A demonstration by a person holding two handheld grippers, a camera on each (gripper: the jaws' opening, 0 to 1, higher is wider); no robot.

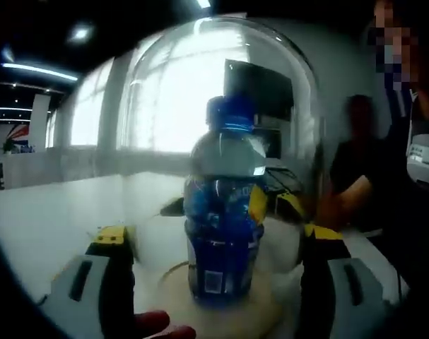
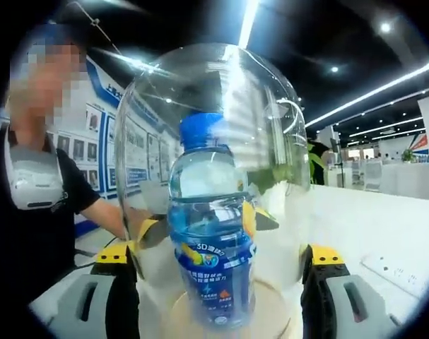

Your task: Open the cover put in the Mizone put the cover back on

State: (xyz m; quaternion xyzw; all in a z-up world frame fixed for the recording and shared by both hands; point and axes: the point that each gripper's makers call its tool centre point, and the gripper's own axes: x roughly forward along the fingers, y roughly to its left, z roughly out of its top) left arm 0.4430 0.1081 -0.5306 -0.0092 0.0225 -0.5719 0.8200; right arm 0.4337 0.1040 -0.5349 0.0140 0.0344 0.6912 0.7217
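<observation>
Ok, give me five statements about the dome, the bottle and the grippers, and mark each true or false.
1. The Mizone bottle stands upright under the clear glass dome. True.
2. The bottle's cap is red. False: it is blue.
3. The bottle stands on a round wooden base. True.
4. The dome lies on its side beside the bottle. False: it stands upright over the bottle.
5. The left gripper and right gripper each have a jaw on either side of the dome. True; whether they press the glass cannot be told.
</observation>
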